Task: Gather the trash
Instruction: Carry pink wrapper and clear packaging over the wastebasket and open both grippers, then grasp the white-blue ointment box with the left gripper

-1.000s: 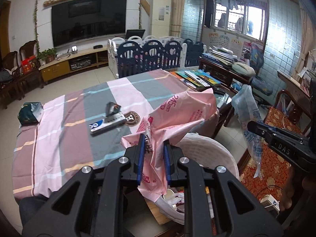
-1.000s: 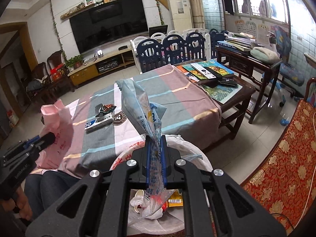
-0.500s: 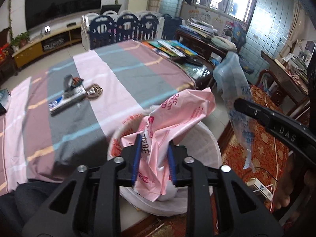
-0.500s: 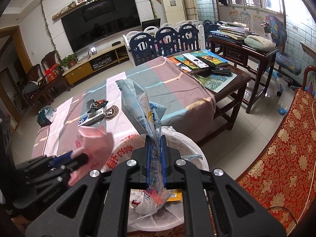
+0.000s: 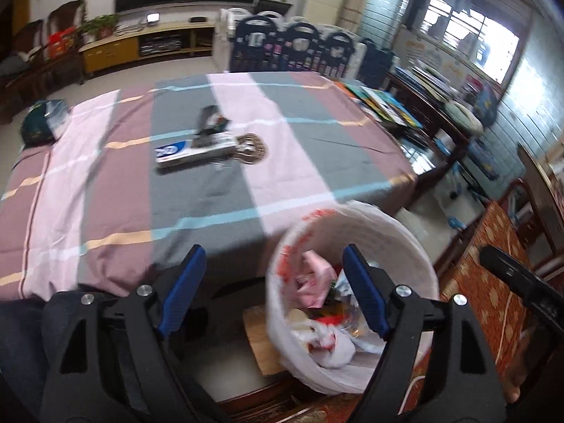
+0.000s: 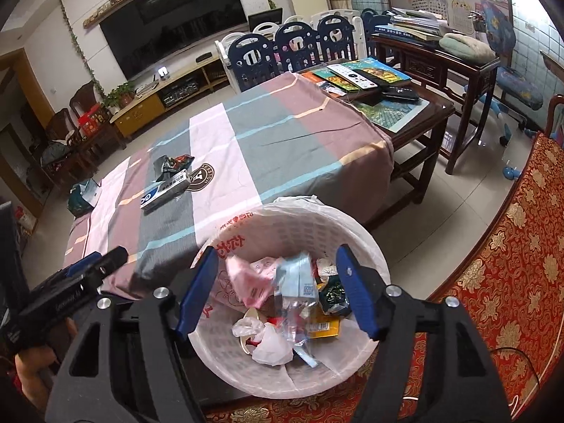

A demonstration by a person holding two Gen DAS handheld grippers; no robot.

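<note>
A: In the bin (image 6: pixel 356 236), beside the table: pink bag (image 6: pixel 246 282) and blue wrapper (image 6: pixel 298 278) both lie on top of the heap. My right gripper (image 6: pixel 275 292) hangs over them, jaws apart, nothing between the pads. Left gripper (image 5: pixel 273 289) likewise spread and empty, over the bin's near rim.

B: Risks from here?

A: Two, as I judge it. The pink bag sits high and loose against the liner; it could spring back over the rim if I brush it pulling out. And the left view is smeared, so I'm moving fast close to the bin. A knock would tip it.

B: Left on the table?

A: A carton (image 6: pixel 164 190) and a crumpled dark packet (image 6: pixel 172 164), touching, mid-cloth (image 5: pixel 299 134), well apart from the bin. Reaching them means crossing over the bin edge; a sleeve could snag the liner.

B: Change from a second ago?

A: Then the left was clamped on the pink bag and the right on the blue wrapper, both held above the bin. Both sets of jaws have just been opening; both pieces have dropped in. Left gripper sits lower now.
</note>
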